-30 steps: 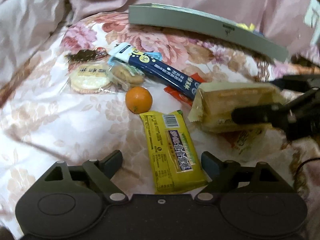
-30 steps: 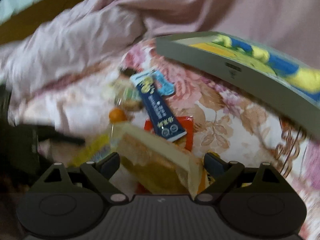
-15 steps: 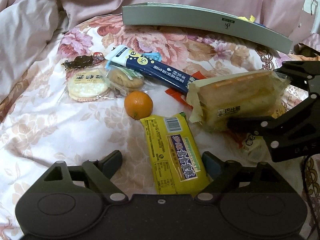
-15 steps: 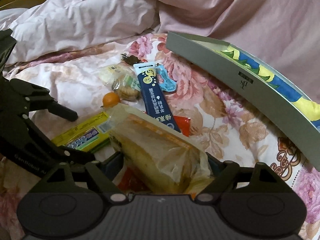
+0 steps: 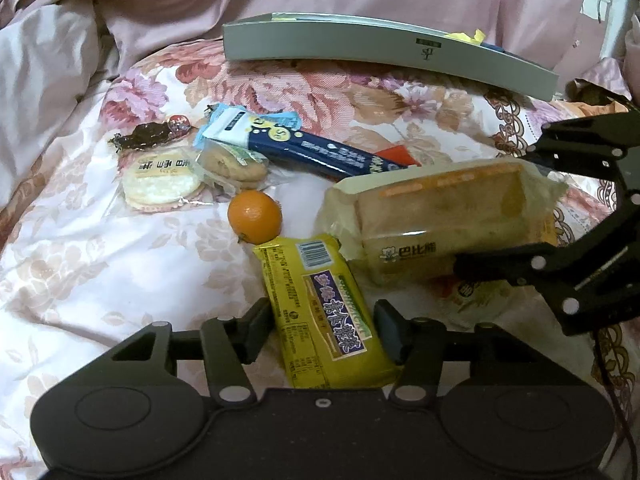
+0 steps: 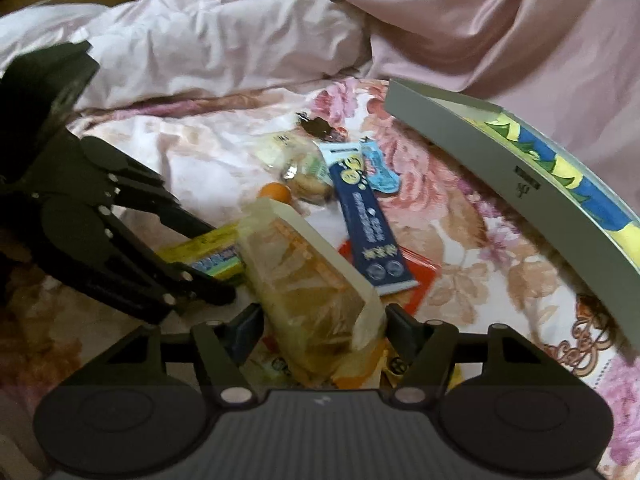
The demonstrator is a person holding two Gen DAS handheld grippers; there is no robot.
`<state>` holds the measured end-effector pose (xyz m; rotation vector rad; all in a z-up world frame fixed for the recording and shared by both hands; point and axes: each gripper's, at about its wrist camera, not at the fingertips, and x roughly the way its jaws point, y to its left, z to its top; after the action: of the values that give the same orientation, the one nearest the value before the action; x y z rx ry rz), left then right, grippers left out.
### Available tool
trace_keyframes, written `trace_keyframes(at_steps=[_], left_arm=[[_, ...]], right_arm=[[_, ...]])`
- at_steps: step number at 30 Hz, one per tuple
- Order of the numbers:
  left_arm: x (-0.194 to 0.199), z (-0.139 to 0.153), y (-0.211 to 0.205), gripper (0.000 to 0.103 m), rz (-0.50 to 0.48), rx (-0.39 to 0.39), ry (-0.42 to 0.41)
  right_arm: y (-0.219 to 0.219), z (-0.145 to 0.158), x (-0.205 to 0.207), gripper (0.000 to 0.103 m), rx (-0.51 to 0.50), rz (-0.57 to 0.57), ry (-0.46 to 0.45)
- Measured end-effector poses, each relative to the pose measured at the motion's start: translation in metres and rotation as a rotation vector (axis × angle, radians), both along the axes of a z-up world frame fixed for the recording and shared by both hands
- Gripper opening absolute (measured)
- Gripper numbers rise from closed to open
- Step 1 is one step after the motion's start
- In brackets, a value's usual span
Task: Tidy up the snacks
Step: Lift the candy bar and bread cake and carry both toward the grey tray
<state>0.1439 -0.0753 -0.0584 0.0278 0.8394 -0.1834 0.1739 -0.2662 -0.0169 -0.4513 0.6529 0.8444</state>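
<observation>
Two grippers engaged. Grey box [image 5: 384,50] unmoved at rear. Right gripper [image 6: 322,330] has closed in around bread pack [image 5: 440,224], now gripping it; left gripper [image 5: 320,330] stays wide, straddling yellow bar [image 5: 324,316]. Boxing comes next.

Both grippers are matte black plastic, each with a broad body close to the camera carrying two round, disc-like mounds and a pair of angled linkage arms pinned with silver screws. The left gripper [image 5: 322,326] has a smooth body with one small silver screw at its centre; the right gripper [image 6: 324,326] has a finely ribbed body with a small pale mark. From the left wrist view, a thin dark cable [image 5: 624,408] trails below the right gripper's linkage.
</observation>
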Motion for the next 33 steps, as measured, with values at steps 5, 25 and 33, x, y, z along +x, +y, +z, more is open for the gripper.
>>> trace_keyframes(at_steps=[5,25,33], left_arm=[[0.005,-0.002,-0.001,0.063,0.010,0.004,0.016],[-0.016,0.018,0.013,0.048,0.033,0.011,-0.022],[-0.033,0.025,0.007,0.048,-0.011,0.091,-0.092]], right_arm=[[0.017,-0.010,0.001,0.072,-0.035,-0.027,-0.037],[0.049,-0.012,-0.052,0.061,-0.174,-0.050,-0.384],[0.050,-0.014,-0.059,0.060,-0.247,-0.112,-0.574]])
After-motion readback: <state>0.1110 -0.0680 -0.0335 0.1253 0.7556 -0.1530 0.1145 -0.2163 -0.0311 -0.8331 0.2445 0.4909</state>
